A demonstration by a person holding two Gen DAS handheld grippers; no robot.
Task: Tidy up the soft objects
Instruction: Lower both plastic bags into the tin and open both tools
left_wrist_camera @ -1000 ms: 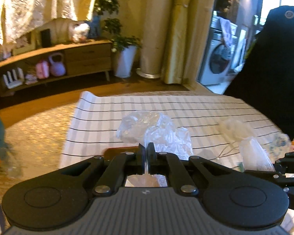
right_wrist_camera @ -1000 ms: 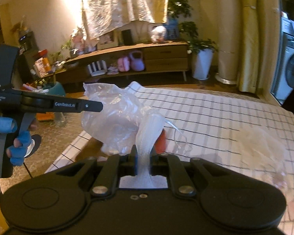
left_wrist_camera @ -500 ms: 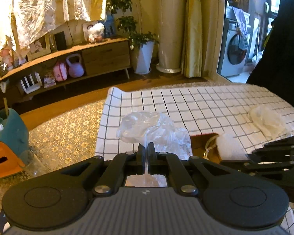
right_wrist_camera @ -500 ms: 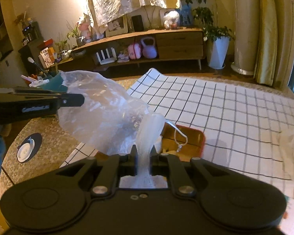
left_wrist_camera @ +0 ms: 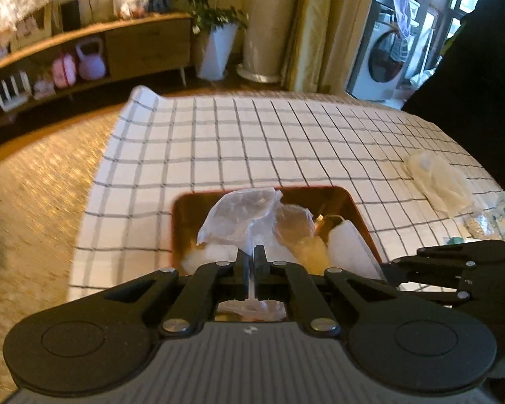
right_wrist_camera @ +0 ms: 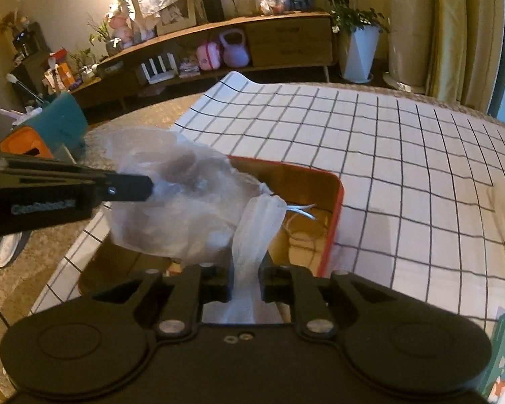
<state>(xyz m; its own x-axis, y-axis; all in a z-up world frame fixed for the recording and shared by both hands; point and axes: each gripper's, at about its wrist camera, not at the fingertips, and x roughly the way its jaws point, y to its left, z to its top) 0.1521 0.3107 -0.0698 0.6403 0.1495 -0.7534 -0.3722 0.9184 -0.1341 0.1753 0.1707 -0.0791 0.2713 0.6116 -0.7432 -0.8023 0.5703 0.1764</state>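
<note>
Both grippers have dropped toward the table since a second ago; the red-rimmed box (right_wrist_camera: 333, 202) that sat ahead on the checked cloth (left_wrist_camera: 286, 141) is now directly under and just ahead of both sets of fingers.

Left gripper (left_wrist_camera: 251, 256): jaws fully closed, pinching a thin fold of the clear plastic bag (left_wrist_camera: 242, 215). The bag balloons forward off the tips, over the box's left half.

Right gripper (right_wrist_camera: 245, 266): jaws have just been opening, with the white mesh sleeve (right_wrist_camera: 256, 232) between them. It fills the gap, but I can't tell if the pads press on it now. Reads as the start of a release into the box.

Orientation: the sleeve's long axis runs straight out along the right fingers, free end pointing away and down into the box, white cord (right_wrist_camera: 299, 210) trailing off the tip to the right. The bag has no clear axis, just a crumpled lump.

Another translucent bag (left_wrist_camera: 437, 181) lies on the cloth well right of the left gripper, outside the box. Judgement: that still needs tidying.
</note>
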